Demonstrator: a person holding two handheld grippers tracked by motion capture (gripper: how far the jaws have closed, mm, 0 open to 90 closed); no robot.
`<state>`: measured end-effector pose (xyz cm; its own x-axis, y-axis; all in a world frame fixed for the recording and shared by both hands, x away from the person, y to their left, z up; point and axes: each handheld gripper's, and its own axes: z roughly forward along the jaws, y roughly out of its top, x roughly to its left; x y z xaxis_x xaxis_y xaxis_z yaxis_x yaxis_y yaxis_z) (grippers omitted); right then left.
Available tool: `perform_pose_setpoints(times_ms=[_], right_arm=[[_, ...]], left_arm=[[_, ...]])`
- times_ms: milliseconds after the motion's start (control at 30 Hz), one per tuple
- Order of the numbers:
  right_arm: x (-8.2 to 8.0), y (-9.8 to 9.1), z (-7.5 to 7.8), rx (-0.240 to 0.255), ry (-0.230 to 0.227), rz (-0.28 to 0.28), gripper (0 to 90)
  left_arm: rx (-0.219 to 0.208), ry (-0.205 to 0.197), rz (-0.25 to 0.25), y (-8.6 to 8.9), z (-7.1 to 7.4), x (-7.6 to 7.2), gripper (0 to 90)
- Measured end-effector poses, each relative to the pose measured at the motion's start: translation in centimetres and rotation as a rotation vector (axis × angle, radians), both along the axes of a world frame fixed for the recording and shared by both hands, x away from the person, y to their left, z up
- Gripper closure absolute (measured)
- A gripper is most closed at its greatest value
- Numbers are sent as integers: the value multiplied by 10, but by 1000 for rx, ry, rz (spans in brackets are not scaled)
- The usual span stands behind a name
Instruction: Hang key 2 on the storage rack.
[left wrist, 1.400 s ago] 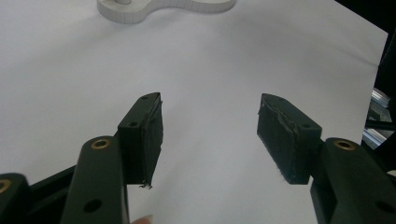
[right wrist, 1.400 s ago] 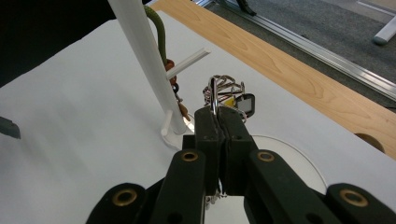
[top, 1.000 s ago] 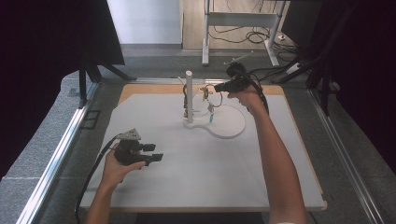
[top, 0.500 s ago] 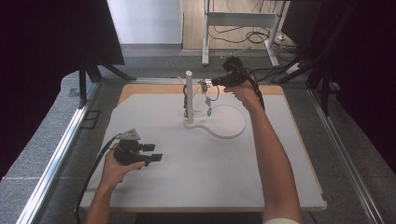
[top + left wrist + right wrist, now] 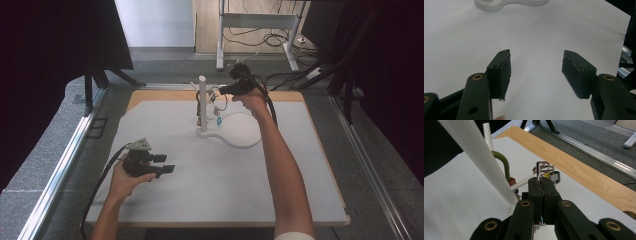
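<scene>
A white stand with a tall post (image 5: 202,100) and a rounded base (image 5: 240,132) sits at the table's far middle. My right gripper (image 5: 222,91) is just right of the post, shut on a metal key ring (image 5: 544,167) whose bunch hangs down with a blue tag (image 5: 219,120). In the right gripper view the ring sits beside a short white peg (image 5: 522,183) on the post (image 5: 474,152), where a green cord (image 5: 504,165) hangs. My left gripper (image 5: 165,164) rests low at the front left, open with nothing between its pads (image 5: 501,67), and points toward the stand's base (image 5: 499,3).
The white sheet (image 5: 210,190) covers a wooden tabletop whose bare strip (image 5: 165,95) shows along the far edge. Metal rails (image 5: 60,170) run down both sides. A desk frame (image 5: 255,20) and floor cables stand beyond, with black curtains left and right.
My right hand has shifted slightly toward the post and the far edge, still carrying the key ring. The left hand has kept still.
</scene>
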<state>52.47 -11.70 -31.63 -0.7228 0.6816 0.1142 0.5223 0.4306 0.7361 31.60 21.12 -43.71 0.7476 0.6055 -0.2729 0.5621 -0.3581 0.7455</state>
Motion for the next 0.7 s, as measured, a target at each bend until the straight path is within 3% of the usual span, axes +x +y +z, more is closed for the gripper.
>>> perform_pose_setpoints(times_ms=[433,700], right_arm=[[-7,3,-24,30,39,19,877],[-12,11,-38,44,58,65,870]], left_arm=[[6,7,-4,-3,-2,1,410],[10,10,-6,-5,-4,2,410]])
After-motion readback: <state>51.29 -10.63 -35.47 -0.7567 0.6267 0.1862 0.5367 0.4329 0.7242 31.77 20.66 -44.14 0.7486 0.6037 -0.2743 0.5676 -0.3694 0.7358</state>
